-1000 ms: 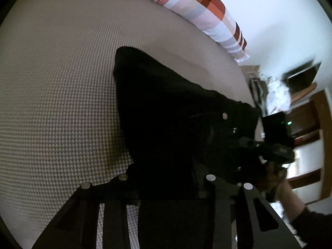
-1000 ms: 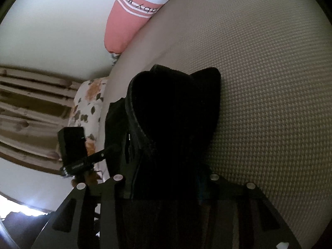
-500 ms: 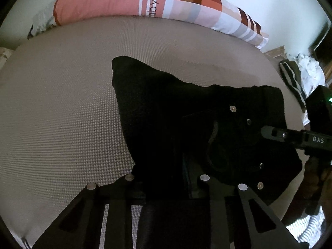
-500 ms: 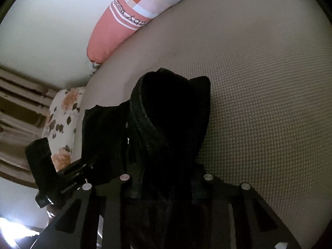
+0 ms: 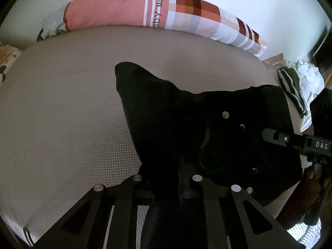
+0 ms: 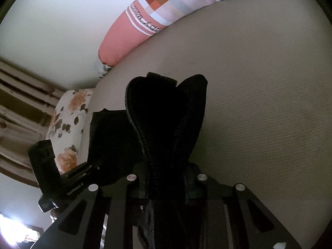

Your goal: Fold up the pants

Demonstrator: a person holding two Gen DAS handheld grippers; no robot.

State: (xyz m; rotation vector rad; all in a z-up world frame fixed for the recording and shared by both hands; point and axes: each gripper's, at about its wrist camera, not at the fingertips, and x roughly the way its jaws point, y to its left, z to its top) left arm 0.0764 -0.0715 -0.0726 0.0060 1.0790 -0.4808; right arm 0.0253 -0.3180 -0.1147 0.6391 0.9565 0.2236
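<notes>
**Lifting the pants off the bed by two pinched edges**

Hanging from both grippers, the black pants [image 5: 207, 128] are partly raised, their far end draped down onto the beige bed [image 5: 62, 114]. A second ago the cloth lay lower and filled more of each view; now both grippers sit higher and more of the bed shows around it. The far corner in the left view makes a peak, and the riveted waist part sags toward the right gripper [image 5: 271, 136].

The left gripper [image 5: 166, 178] has its jaws closing, nearly shut, with a fold of cloth bunched between them. In the right view, the right gripper [image 6: 166, 176] is likewise closing its jaws on a thick seamed edge that runs up from between them. Both grips look tighter than a second ago, when the jaws stood wider.

That tightening plus the rise suggests the pick-up is secured and the fold itself is about to begin: probably carrying the held edge over toward the far end. A long pillow [image 5: 166, 20] lies along the wall beyond, well apart from the pants.
</notes>
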